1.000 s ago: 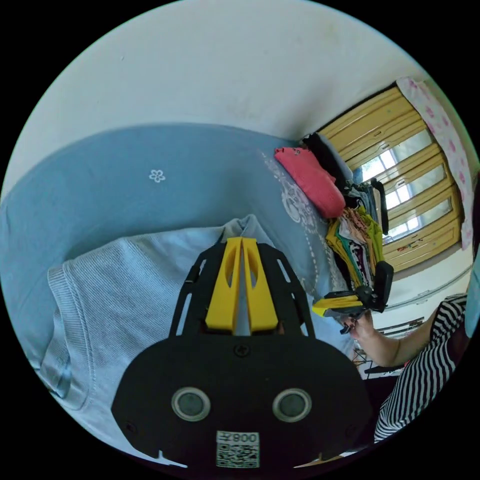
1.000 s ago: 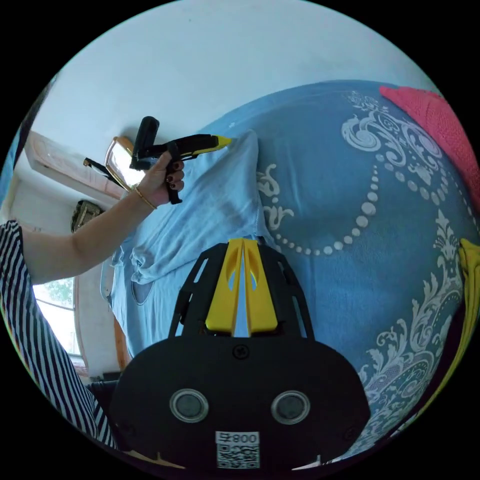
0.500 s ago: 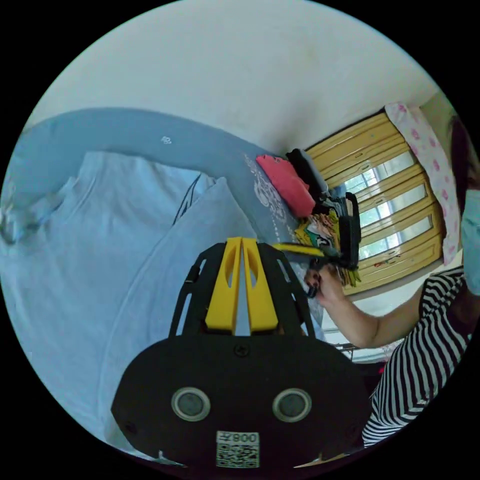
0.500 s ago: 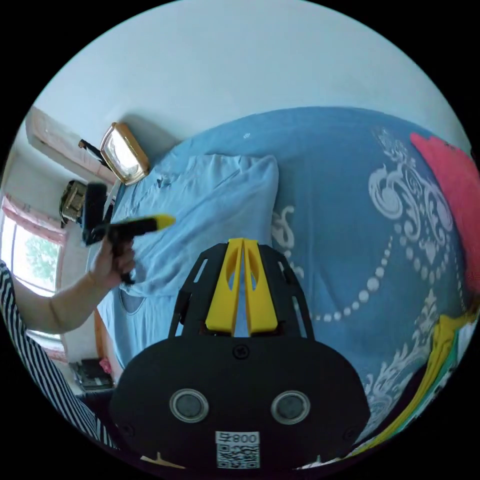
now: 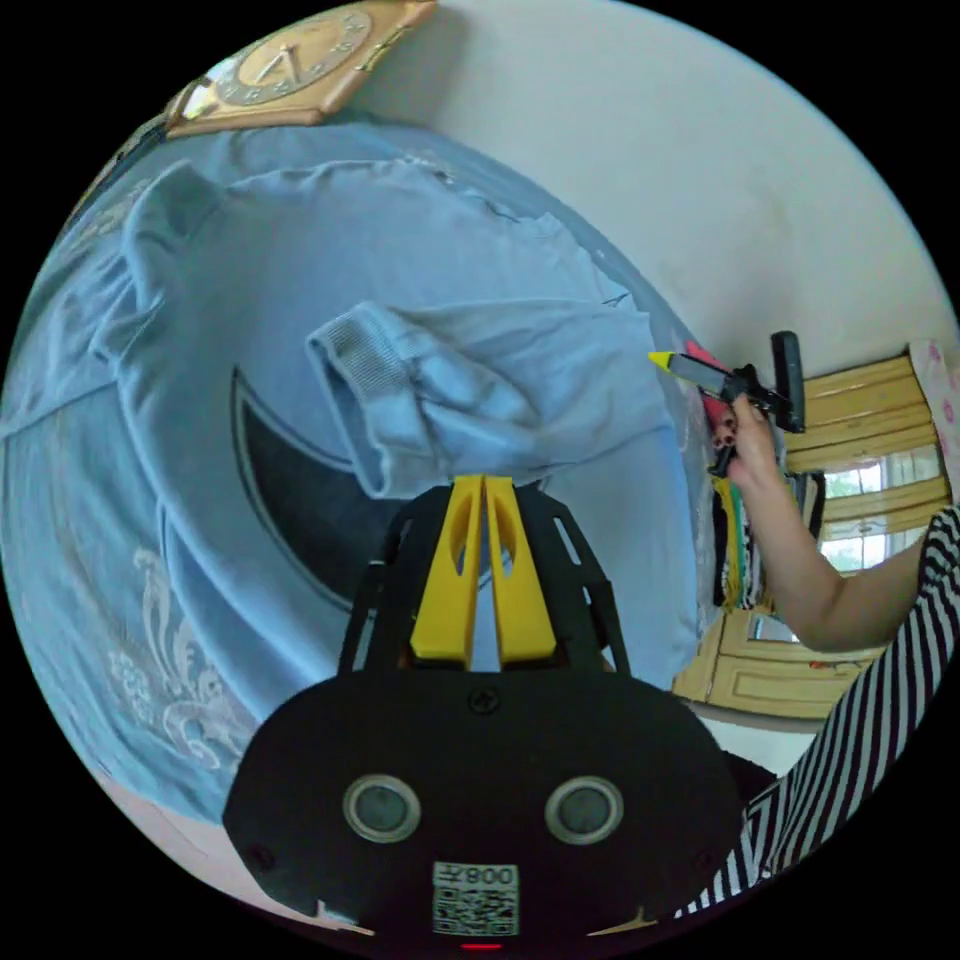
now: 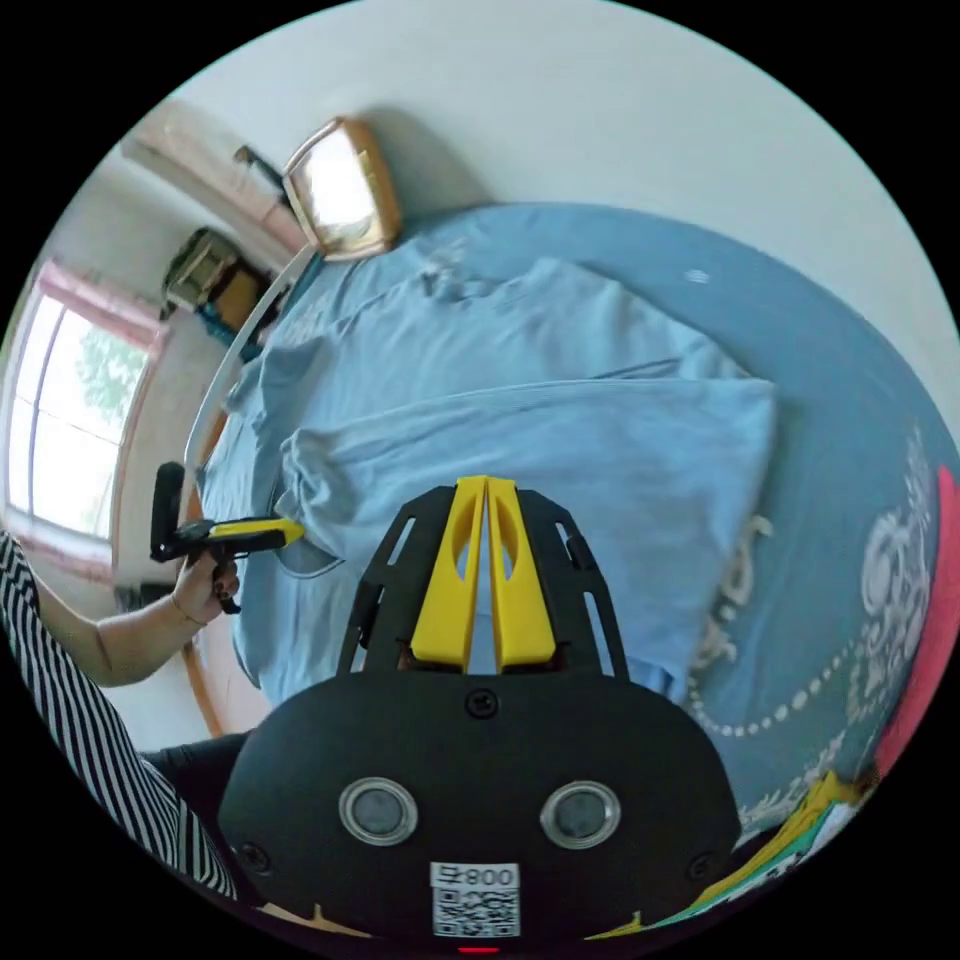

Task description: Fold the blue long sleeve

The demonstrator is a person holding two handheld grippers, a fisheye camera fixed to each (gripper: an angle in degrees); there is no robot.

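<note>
On the bed (image 6: 850, 400), the shirt (image 6: 560, 440) lies with one sleeve (image 5: 450, 370) folded across its body. Left tool (image 5: 485, 490) and right tool (image 6: 485, 490) are closed, gripping nothing. Further folds remain.

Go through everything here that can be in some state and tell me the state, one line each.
blue long sleeve: spread on the bed, one side folded over the body.
sleeve cuff: lying bunched on the chest.
left hand-held gripper: jaws shut, holding nothing.
right hand-held gripper: jaws shut, holding nothing.
pink garment: lying at the bed's edge.
</note>
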